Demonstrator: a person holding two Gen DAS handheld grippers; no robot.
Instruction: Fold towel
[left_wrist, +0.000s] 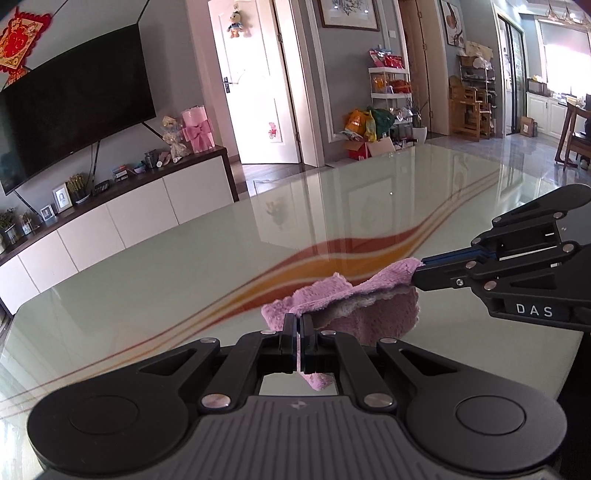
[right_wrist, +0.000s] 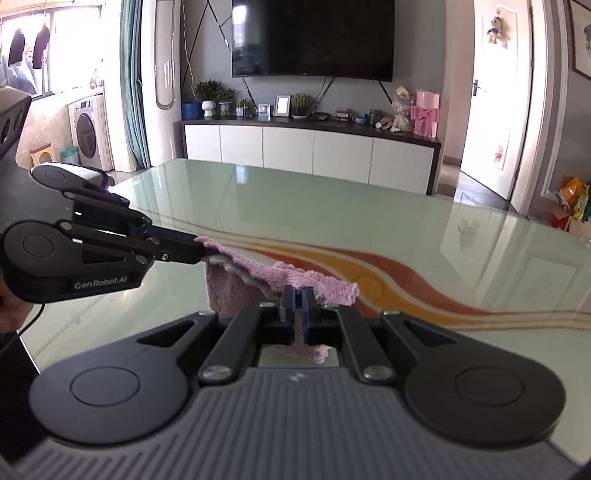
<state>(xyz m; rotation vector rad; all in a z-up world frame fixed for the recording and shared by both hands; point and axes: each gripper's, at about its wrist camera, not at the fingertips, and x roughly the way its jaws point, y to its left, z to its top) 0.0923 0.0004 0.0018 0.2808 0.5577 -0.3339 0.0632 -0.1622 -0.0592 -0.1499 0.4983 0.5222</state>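
Observation:
A small pink towel (left_wrist: 369, 314) hangs above the glass table, stretched between both grippers. My left gripper (left_wrist: 298, 321) is shut on one upper corner; a scrap of the cloth pokes out behind its fingers. The right gripper (left_wrist: 419, 271) comes in from the right of the left wrist view and pinches the other corner. In the right wrist view the towel (right_wrist: 236, 291) sags below its top edge. There my right gripper (right_wrist: 298, 295) is shut on its corner, and the left gripper (right_wrist: 199, 249) holds the far corner at the left.
The glossy green glass table (left_wrist: 184, 266) with orange wave stripes spreads below and ahead. Beyond its far edge stand a white TV cabinet (right_wrist: 310, 147), a television (right_wrist: 314, 37) and a white door (left_wrist: 255, 85). A hand (right_wrist: 11, 306) holds the left gripper.

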